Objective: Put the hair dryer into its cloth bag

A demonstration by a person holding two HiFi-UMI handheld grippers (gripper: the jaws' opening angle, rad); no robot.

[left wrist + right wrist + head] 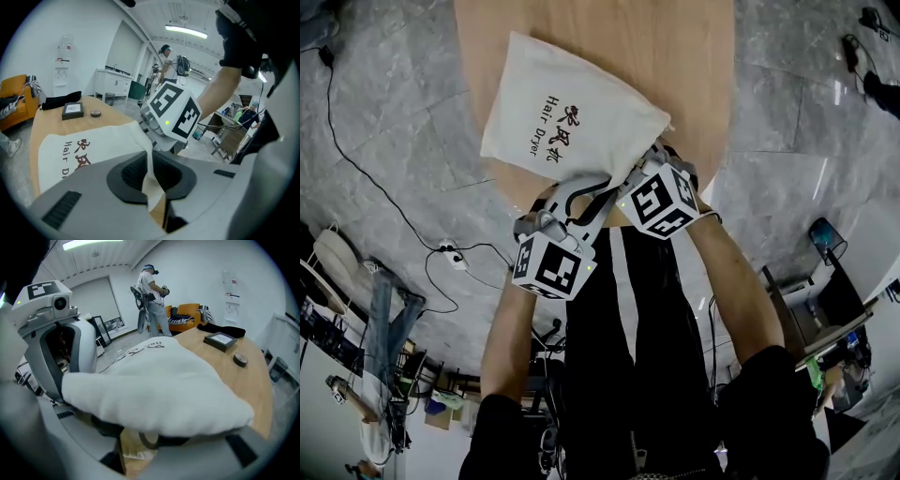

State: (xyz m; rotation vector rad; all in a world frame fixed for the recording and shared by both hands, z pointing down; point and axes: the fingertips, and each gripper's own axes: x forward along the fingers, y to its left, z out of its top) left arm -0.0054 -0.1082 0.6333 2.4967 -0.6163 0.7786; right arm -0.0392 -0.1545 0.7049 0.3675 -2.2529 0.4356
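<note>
The white cloth bag (567, 108) printed "Hair Dryer" lies bulging on the wooden table (694, 56). No hair dryer shows outside it. My left gripper (602, 185) is at the bag's near edge. In the left gripper view it (152, 180) is shut on a thin fold of the bag (84, 150). My right gripper (654, 155) is at the bag's near right corner. In the right gripper view the plump end of the bag (159, 385) fills the space between its jaws (150, 437), which grip it. A dark ring shows under the cloth.
At the table's far end lie a black framed box (220, 340), a small tape roll (240, 360) and dark cloth (220, 329). A person (150, 296) stands beyond, near an orange sofa (14, 98). Cables and a power strip (450, 253) lie on the floor to the left.
</note>
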